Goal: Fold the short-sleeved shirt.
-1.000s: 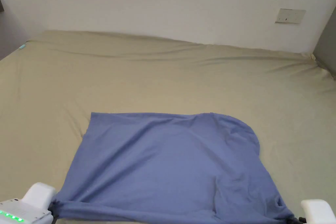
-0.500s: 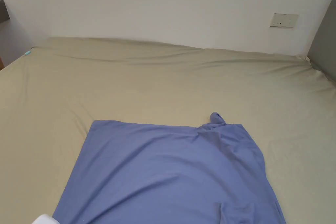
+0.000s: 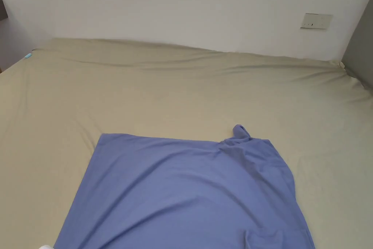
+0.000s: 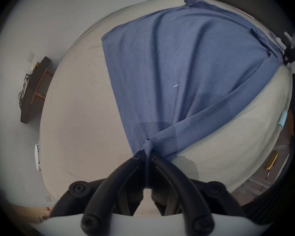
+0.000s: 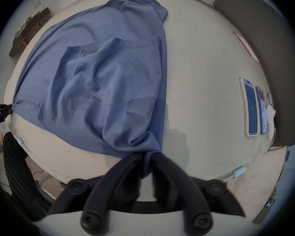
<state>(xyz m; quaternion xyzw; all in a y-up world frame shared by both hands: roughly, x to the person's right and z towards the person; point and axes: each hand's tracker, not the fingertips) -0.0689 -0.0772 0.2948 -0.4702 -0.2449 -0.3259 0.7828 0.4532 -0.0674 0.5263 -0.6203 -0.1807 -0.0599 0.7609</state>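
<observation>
Left gripper [image 4: 147, 157]: one, jaws clenched on a bunched near corner of the shirt [image 4: 182, 66]; cloth runs down between the two black jaws. In the right gripper view it sits far off at the left edge [image 5: 6, 109], the shirt edge drawn to it.

Right gripper [image 5: 146, 156]: one, jaws clamped on the other near corner of the shirt [image 5: 99, 79], a wad of cloth pinched between them. In the left gripper view it shows far off at the right edge [image 4: 289, 56].

Shirt [image 3: 185, 191]: one, blue, lying on the bed [image 3: 182, 85], in its near half. Near edge stretched between the two grippers and lifted slightly off the bed. Far edge flat on the left, rumpled on the right, with one small peak of cloth sticking up there.

Sleeve [image 5: 109, 66]: one seen, folded in on top of the body at the right side, its stitched hem facing away.

Bed: one, covered in a tan sheet with soft wrinkles, against a white wall [image 3: 182, 2].

Phones [image 5: 255, 106]: two, side by side on the bed, well apart from the shirt, to its right.

Wall plate [image 3: 316, 21]: one, on the wall above the bed's far right.

Shelf [image 4: 34, 89]: one, dark, on the wall to the left, with some clutter on it.
</observation>
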